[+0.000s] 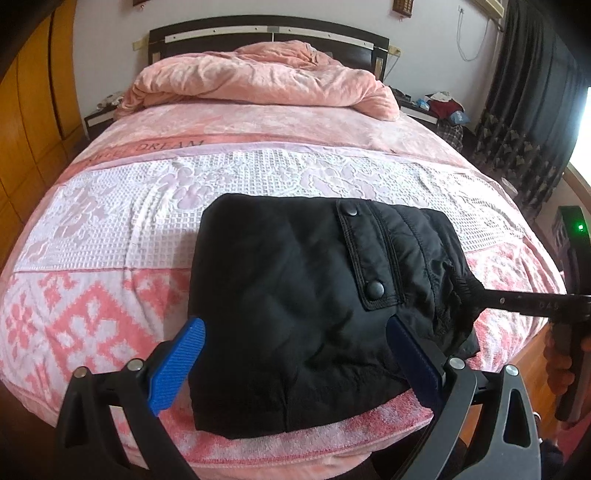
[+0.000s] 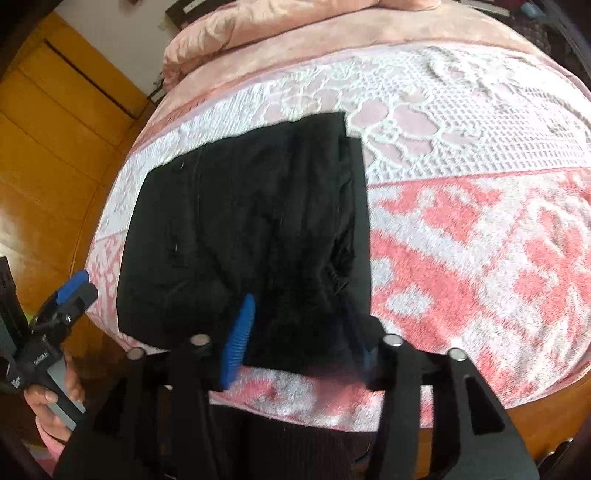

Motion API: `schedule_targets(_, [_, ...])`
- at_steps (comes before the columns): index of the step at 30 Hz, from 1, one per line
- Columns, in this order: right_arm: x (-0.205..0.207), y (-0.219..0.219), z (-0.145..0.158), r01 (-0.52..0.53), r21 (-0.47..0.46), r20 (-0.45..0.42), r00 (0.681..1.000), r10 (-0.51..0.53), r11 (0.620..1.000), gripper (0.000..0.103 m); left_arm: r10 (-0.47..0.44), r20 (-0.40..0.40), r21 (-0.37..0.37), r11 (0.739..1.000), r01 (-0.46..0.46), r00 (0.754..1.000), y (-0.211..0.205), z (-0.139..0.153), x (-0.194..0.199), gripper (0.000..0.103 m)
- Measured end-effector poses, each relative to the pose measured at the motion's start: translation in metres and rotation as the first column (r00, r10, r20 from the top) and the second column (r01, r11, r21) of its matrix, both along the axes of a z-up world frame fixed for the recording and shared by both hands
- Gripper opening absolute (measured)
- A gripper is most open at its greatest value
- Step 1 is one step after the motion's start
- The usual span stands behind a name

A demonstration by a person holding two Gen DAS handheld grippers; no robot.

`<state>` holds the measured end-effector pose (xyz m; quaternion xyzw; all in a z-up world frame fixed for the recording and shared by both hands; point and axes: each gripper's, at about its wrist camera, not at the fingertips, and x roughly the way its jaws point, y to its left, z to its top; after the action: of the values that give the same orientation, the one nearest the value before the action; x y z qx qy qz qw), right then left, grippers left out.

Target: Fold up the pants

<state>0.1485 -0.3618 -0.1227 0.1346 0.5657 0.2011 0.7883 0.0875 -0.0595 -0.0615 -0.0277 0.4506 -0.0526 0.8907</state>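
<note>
A wide bed (image 1: 258,122) is filling most of both views, its pink and white patterned bedspread (image 1: 92,229) lying flat over it, with a lace-like white band running across the middle of the frame and coral block patterns spreading below it. Black folded pants (image 1: 295,295) are lying directly on the bedspread at lower centre of the left wrist view, near the bed's near edge; in the right wrist view they (image 2: 240,221) are sitting left of centre. A crumpled pink quilt (image 1: 258,81) is bunching at the top of the frame against the dark headboard (image 1: 266,33).
</note>
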Motion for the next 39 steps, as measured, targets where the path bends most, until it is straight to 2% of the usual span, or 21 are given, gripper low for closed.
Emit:
schedule_targets(5, [0.008,-0.005,-0.004,0.005,-0.003,0.01,1.0,-0.005,1.0,0.061,-0.022,-0.065,-0.075,0.997,0.017,0.998,0.017,-0.012,0.017,0.099])
schedule_targets(9, [0.013,-0.008,-0.01,0.01,0.002,-0.004,1.0,-0.01,1.0,0.062,-0.033,-0.137,-0.207,0.978,0.004,0.99,0.052,-0.029,0.029,0.099])
schedule_targets(12, [0.016,-0.012,-0.013,-0.008,0.007,-0.011,1.0,0.008,1.0,0.066,-0.074,-0.22,-0.375,0.927,-0.015,0.973,0.085,-0.05,0.039,0.099])
schedule_targets(14, [0.019,-0.015,-0.018,-0.013,0.024,-0.023,1.0,0.014,1.0,0.068,-0.1,-0.286,-0.482,0.875,-0.053,0.953,0.105,-0.068,0.046,0.099])
schedule_targets(17, [0.025,-0.02,-0.03,-0.015,0.088,-0.067,0.998,0.021,0.996,0.07,-0.138,-0.3,-0.608,0.79,-0.078,0.944,0.127,-0.084,0.052,0.099])
schedule_targets(19, [0.028,-0.024,-0.037,-0.011,0.137,-0.093,0.995,0.024,0.99,0.072,-0.155,-0.306,-0.649,0.756,-0.087,0.939,0.135,-0.092,0.055,0.099])
schedule_targets(21, [0.032,-0.029,-0.044,0.003,0.195,-0.127,0.992,0.022,0.981,0.073,-0.177,-0.302,-0.674,0.734,-0.078,0.937,0.139,-0.095,0.057,0.099])
schedule_targets(23, [0.034,-0.035,-0.052,0.016,0.255,-0.164,0.986,0.027,0.967,0.074,-0.203,-0.297,-0.685,0.726,-0.061,0.933,0.141,-0.098,0.059,0.099])
schedule_targets(26, [0.037,-0.042,-0.06,0.013,0.304,-0.185,0.982,0.046,0.953,0.075,-0.171,-0.35,-0.602,0.794,-0.082,0.921,0.145,-0.108,0.063,0.099])
schedule_targets(27, [0.037,-0.043,-0.059,0.013,0.311,-0.188,0.981,0.048,0.95,0.075,-0.177,-0.356,-0.602,0.795,-0.08,0.918,0.145,-0.112,0.063,0.099])
schedule_targets(30, [0.037,-0.046,-0.061,0.011,0.343,-0.203,0.977,0.063,0.939,0.076,-0.251,-0.364,-0.689,0.72,-0.078,0.897,0.14,-0.128,0.066,0.099])
schedule_targets(35, [0.042,-0.051,-0.073,0.029,0.395,-0.246,0.966,0.075,0.918,0.08,-0.31,-0.344,-0.722,0.691,-0.039,0.886,0.124,-0.134,0.073,0.099])
schedule_targets(37, [0.042,-0.054,-0.077,0.034,0.421,-0.26,0.962,0.084,0.906,0.081,-0.315,-0.36,-0.719,0.694,-0.046,0.878,0.116,-0.139,0.078,0.099])
schedule_targets(39, [0.043,-0.055,-0.079,0.04,0.439,-0.271,0.959,0.09,0.898,0.081,-0.327,-0.363,-0.728,0.684,-0.046,0.873,0.109,-0.138,0.082,0.099])
